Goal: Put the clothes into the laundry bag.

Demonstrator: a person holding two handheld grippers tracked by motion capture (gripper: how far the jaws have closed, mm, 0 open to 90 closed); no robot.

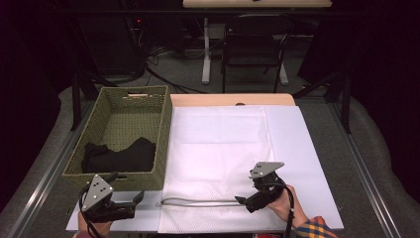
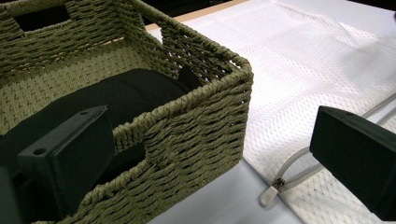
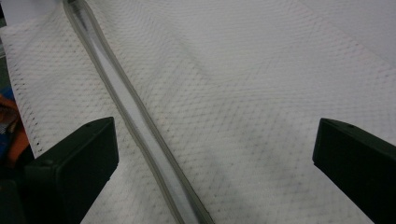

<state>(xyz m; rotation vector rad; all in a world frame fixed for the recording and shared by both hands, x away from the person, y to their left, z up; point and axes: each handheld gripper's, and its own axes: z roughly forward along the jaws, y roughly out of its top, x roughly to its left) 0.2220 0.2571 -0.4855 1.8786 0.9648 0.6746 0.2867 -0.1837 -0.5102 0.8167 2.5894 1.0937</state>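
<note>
White mesh cloth bag [image 1: 218, 163] (matt), rough woven basket [image 1: 130, 106]

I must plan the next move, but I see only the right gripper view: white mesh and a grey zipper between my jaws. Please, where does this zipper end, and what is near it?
Observer: The zipper runs along the near edge of the mesh bag, and its pull lies at the left end, close to a woven basket.
Operator: Is something inside the basket?
Observer: Yes, a black cloth lies folded in its near part.
Operator: And the left gripper, where is it?
Observer: The left gripper is open, in front of the basket's near wall, apart from the pull.
Operator: Is my gripper touching the zipper?
Observer: The right gripper is open at the zipper's right end; I cannot tell whether it touches.
</note>
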